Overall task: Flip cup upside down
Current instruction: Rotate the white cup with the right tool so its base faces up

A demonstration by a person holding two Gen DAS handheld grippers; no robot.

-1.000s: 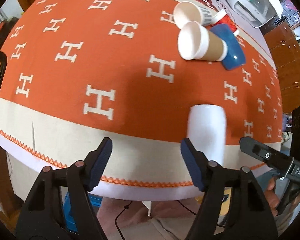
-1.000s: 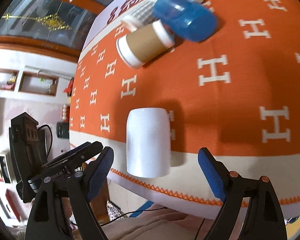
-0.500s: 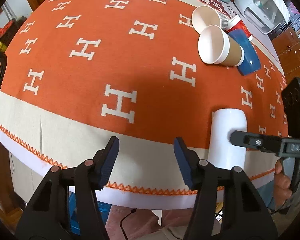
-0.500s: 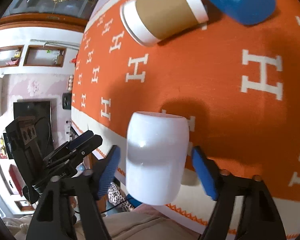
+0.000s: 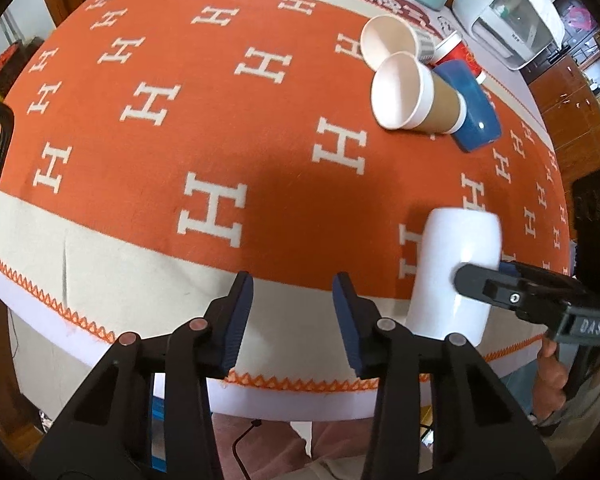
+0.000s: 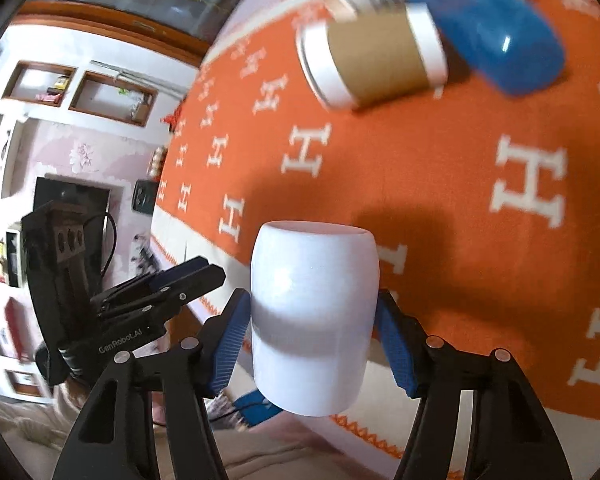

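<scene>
Right gripper (image 6: 312,332) clamped on white cup (image 6: 314,316); left gripper (image 5: 292,312) idle.

Cup sits directly between the right fingers, pads pressing both flanks, near the cloth's (image 6: 440,184) front edge. Long axis runs forward along the fingers, away from the wrist. Left jaws spread, holding nothing, cup (image 5: 456,272) off to their right. Right is clearly nearer; the flip likely turns on wrist roll.

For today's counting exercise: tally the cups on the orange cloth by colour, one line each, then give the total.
White cup: 1
Brown-sleeved paper cup: 1
Grey-striped paper cup: 1
Red cup: 1
Blue cup: 1
Total: 5
</scene>
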